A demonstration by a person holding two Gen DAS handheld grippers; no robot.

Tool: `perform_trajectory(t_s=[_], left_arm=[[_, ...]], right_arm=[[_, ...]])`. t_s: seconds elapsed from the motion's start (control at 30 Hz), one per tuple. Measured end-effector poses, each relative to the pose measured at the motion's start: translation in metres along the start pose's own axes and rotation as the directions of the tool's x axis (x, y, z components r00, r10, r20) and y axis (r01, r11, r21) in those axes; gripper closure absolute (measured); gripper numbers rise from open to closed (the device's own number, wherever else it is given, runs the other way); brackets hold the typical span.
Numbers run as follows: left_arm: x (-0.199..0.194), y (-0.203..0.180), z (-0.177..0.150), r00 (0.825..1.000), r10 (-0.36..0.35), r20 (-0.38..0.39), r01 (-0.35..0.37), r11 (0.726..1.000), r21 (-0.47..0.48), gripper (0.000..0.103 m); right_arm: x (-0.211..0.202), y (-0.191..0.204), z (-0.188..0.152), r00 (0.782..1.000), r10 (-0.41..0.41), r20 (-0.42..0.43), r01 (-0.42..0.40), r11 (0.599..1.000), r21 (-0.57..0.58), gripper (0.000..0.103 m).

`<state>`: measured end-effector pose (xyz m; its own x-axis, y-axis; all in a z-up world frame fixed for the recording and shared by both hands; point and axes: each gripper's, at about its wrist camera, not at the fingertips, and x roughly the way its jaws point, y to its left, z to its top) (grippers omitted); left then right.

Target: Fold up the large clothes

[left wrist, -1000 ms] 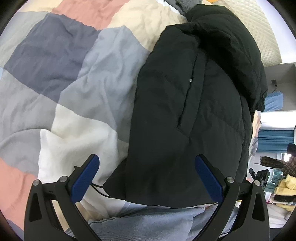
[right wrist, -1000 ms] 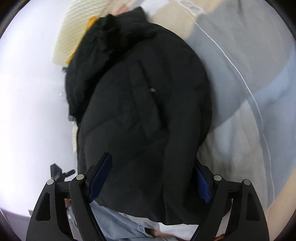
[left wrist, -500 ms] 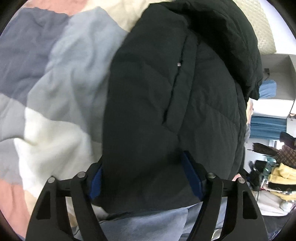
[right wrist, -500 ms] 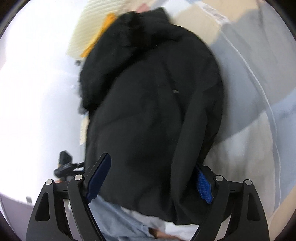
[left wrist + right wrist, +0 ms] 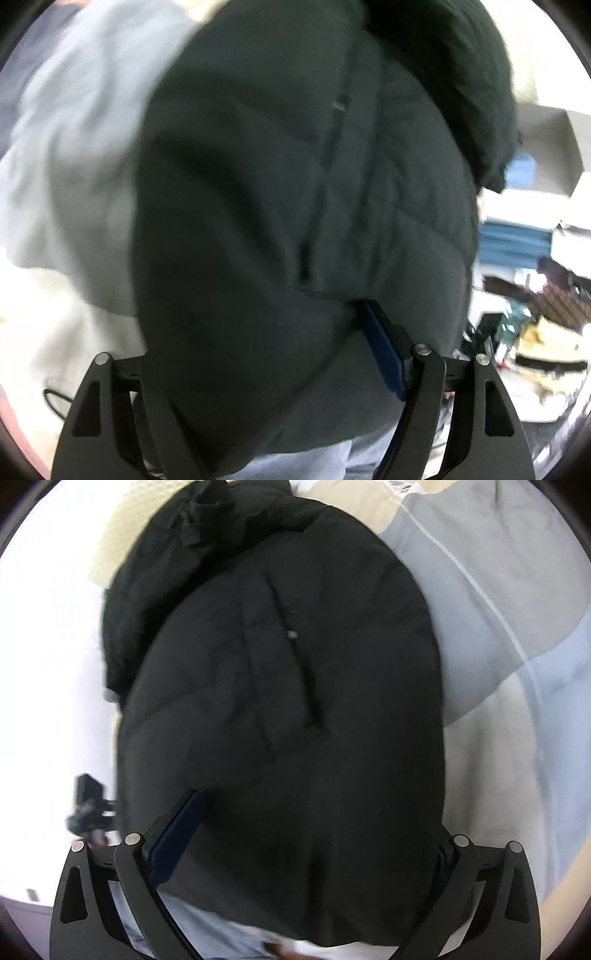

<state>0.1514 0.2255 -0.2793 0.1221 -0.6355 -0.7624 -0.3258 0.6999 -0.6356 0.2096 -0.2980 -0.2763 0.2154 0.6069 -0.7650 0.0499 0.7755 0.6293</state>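
A bulky black quilted puffer jacket [image 5: 288,206] lies folded lengthwise on a patchwork bed quilt of grey, cream and pale blue squares [image 5: 70,173], close along one side edge of the bed, its hood end pointing away from the cameras and its hem end toward them. In the left wrist view the left gripper [image 5: 255,354] has the hem end of the jacket between its fingers: the blue pad of one finger [image 5: 384,354] presses into the padded fabric, which bulges over it, while the other finger is buried under the cloth, so the gripper is clamped on the jacket. Beyond the bed's edge on that side stand blurred shelves with blue and white items [image 5: 517,236]. In the right wrist view the right gripper [image 5: 306,849] straddles the same hem end [image 5: 288,738] from the other side; its jaws are opening, the jacket sits between them, and one dark blue pad [image 5: 173,845] lies along the cloth while the other is mostly hidden behind the jacket's edge. A cream textured pillow [image 5: 122,528] shows past the hood, and a strip of light denim [image 5: 184,923] shows at the near edge below the hem. A small metal snap [image 5: 291,635] sits beside the jacket's front placket.
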Motion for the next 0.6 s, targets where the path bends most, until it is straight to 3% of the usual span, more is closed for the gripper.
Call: perform_trajectory(t_s=[0.13, 0.2, 0.3, 0.37, 0.47, 0.53, 0.6], left_arm=[[0.000, -0.019, -0.008, 0.999, -0.042, 0.003, 0.042, 0.995, 0.090, 0.027], [0.002, -0.025, -0.011, 0.999, -0.019, 0.034, 0.015, 0.995, 0.100, 0.037], [0.008, -0.029, -0.010, 0.997, -0.019, 0.076, 0.013, 0.997, 0.078, 0.054], [0.008, -0.030, -0.010, 0.996, -0.020, 0.092, 0.014, 0.997, 0.073, 0.062], [-0.002, -0.026, -0.013, 0.992, -0.023, 0.122, 0.013, 0.996, 0.083, 0.070], [-0.006, -0.027, -0.014, 0.991, -0.025, 0.135, 0.014, 0.996, 0.084, 0.074], [-0.010, -0.032, -0.017, 0.987, -0.026, 0.160, 0.013, 0.996, 0.085, 0.080]], right_arm=[[-0.015, 0.014, -0.007, 0.994, 0.099, 0.038, -0.097, 0.994, -0.052, 0.000], [-0.017, 0.023, -0.010, 0.990, 0.125, 0.059, -0.119, 0.988, -0.101, 0.000], [-0.010, 0.028, -0.011, 0.994, 0.089, 0.061, -0.080, 0.989, -0.128, 0.006], [-0.004, 0.025, -0.011, 0.996, 0.065, 0.056, -0.058, 0.992, -0.116, 0.018], [-0.011, 0.013, -0.010, 0.995, 0.048, 0.082, -0.040, 0.995, -0.089, 0.049], [-0.014, 0.015, -0.009, 0.992, 0.066, 0.105, -0.056, 0.994, -0.094, 0.075], [-0.021, 0.022, -0.009, 0.986, 0.087, 0.140, -0.070, 0.990, -0.125, 0.091]])
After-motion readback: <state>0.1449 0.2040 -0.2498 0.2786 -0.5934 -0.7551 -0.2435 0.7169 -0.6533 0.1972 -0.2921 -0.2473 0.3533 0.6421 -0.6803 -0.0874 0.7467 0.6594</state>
